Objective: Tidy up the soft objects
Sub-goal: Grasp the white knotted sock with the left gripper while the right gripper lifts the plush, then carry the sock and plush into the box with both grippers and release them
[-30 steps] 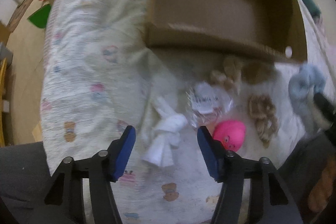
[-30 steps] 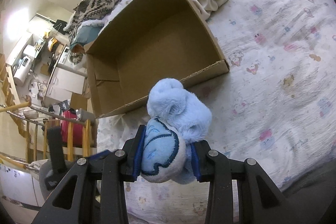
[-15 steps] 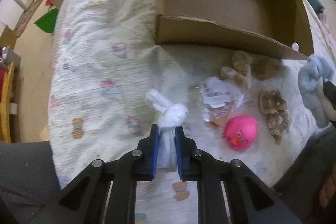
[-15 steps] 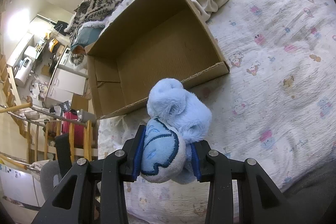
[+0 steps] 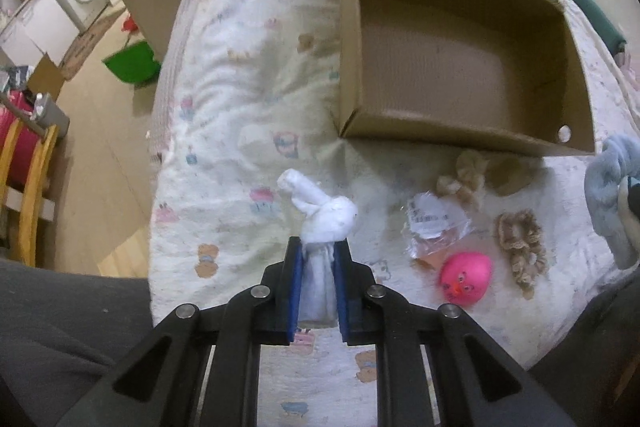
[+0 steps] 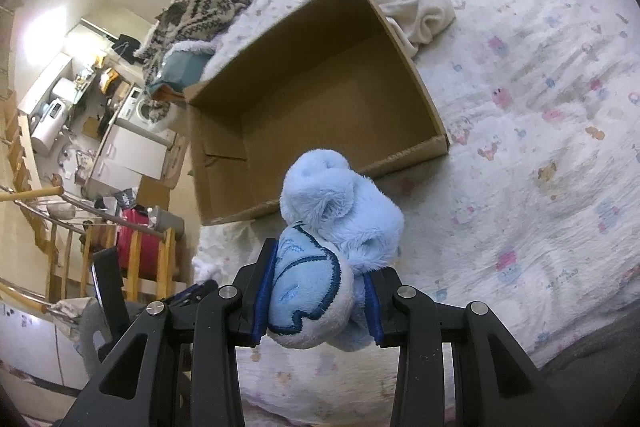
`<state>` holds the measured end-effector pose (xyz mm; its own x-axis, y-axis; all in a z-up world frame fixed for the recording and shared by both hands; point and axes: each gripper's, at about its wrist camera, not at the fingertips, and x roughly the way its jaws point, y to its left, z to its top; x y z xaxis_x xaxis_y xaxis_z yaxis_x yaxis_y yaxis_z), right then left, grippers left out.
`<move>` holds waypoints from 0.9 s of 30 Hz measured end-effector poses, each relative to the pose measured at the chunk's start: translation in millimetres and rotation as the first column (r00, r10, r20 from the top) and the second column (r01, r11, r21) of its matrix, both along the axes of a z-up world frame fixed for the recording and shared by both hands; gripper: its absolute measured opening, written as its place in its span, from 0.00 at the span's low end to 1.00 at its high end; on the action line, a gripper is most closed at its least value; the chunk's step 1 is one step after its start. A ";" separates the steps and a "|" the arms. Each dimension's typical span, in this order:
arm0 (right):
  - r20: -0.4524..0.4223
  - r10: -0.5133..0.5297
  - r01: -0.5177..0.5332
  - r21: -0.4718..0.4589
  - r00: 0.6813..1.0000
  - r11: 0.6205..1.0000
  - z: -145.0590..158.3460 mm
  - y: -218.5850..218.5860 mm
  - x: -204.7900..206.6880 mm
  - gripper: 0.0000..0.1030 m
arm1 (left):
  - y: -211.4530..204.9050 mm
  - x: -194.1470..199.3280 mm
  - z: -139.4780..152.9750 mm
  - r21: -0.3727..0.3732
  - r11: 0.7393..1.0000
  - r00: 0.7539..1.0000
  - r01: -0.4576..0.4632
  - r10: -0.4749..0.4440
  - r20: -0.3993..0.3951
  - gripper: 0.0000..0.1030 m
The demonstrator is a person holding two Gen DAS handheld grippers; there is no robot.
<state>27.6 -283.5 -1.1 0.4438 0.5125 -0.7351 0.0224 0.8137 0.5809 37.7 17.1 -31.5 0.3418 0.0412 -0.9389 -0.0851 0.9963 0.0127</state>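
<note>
Left wrist view: the left gripper (image 5: 316,281) is clenched on the tail of a knotted white cloth bundle (image 5: 324,217), with the knot poking out past the pads. It hangs over the pastel-print quilted bedspread (image 5: 224,115), near the open brown cardboard box (image 5: 460,67). Only the thin tail is pinched, so I'd guess a quick swing could slip it out short of the box. On the bed to the right lie a pink rubber chick toy (image 5: 466,277), a crinkly clear plastic packet (image 5: 436,227) and two beige scrunchies (image 5: 520,247).

Right wrist view: the right gripper (image 6: 316,301) grasps a fluffy light-blue plush toy (image 6: 336,227) just near of the box edge. It bulges well beyond the pads, so it could snag the near wall going in
</note>
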 end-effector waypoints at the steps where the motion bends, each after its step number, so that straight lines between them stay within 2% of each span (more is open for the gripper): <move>1: 0.006 -0.002 0.002 0.001 1.000 1.000 4.3 -0.7 0.0 0.39 | -2.4 -0.8 6.4 0.005 1.000 1.000 0.007 -0.007 0.014 0.13; 9: 0.060 -0.013 0.013 0.008 0.998 1.000 36.4 -4.4 13.7 0.39 | -14.4 22.0 60.8 -0.015 0.999 0.993 0.048 -0.046 0.109 0.13; 14: 0.098 -0.003 0.003 -0.003 0.995 1.000 54.6 0.7 27.9 0.39 | -28.8 41.3 85.1 -0.006 0.996 0.983 0.086 -0.083 0.162 0.13; 20: 0.106 0.013 -0.011 -0.016 0.994 1.000 60.2 10.3 51.5 0.39 | -37.5 65.8 96.3 -0.009 0.995 0.977 0.104 -0.100 0.191 0.13; 27: 0.078 0.030 -0.027 -0.031 0.997 0.999 43.2 20.5 84.4 0.39 | -47.1 101.4 83.6 -0.007 0.992 0.977 0.124 -0.121 0.176 0.13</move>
